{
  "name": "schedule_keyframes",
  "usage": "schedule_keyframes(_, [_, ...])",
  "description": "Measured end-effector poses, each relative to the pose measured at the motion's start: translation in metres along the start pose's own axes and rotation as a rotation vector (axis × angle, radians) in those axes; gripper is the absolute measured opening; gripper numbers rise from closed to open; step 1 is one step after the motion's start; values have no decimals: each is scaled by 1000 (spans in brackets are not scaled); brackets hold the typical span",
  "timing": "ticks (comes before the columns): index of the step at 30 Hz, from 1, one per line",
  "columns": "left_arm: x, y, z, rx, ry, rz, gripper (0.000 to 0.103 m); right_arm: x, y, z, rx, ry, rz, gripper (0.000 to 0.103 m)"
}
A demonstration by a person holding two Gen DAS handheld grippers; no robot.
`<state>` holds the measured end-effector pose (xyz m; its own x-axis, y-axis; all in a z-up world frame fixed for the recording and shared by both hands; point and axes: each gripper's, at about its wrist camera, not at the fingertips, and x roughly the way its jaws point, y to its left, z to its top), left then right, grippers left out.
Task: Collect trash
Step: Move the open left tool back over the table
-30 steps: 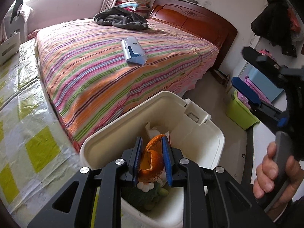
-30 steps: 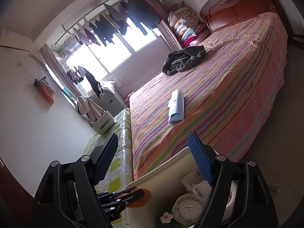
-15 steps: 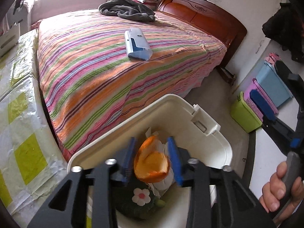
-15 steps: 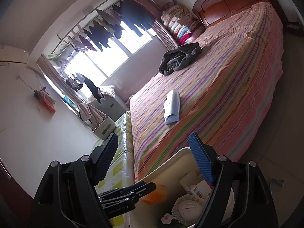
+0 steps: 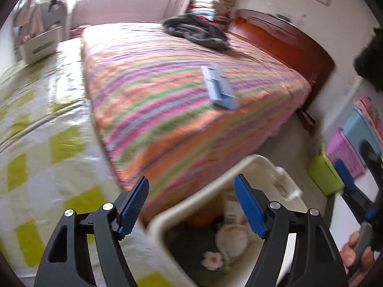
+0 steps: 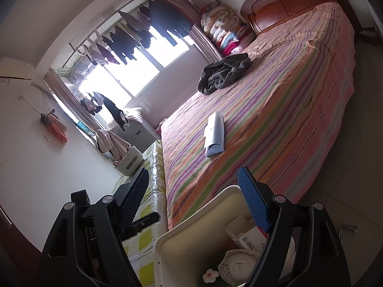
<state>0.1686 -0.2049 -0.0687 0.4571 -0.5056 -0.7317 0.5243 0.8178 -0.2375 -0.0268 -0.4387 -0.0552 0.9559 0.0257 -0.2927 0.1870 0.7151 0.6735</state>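
Note:
My left gripper (image 5: 190, 186) hangs over the near left rim of the white bin (image 5: 253, 165). Its jaws are opening and nothing is between them. An orange peel (image 5: 203, 217) lies inside the bin on a dark green item with a white flower (image 5: 211, 259), next to a round white item (image 5: 231, 238). My right gripper (image 6: 192, 177) is open and empty above the bin's rim (image 6: 198, 215), and a hand (image 5: 354, 258) holds it at the right. A pale blue packet (image 6: 214, 134) lies on the striped bed (image 6: 287, 110).
A grey garment (image 6: 225, 73) is bunched near the headboard (image 6: 282, 2). A surface with a yellow-green checked cover (image 5: 47, 148) lies left of the bin. Green (image 5: 323, 174), purple and blue boxes stand on the floor at the right. A white appliance (image 6: 129, 157) stands on the checked cover's far end.
The left gripper opened and the orange peel dropped into the bin. That gripper then swung left, toward the checked cover. The right gripper stayed open in about the same place.

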Motion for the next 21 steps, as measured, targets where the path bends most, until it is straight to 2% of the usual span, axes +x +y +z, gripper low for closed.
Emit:
schedule_keyframes(9, [6,66,3,-124,18,126,72,-1,-4,2,9,-11,-21,76])
schedule_keyframes(14, [14,84,0,-162,29,152,72,2,-3,2,5,-10,-21,76])
schedule_keyframes(21, [11,97,-2,-184,2,193,72,5,-3,-2,10,5,-17,76])
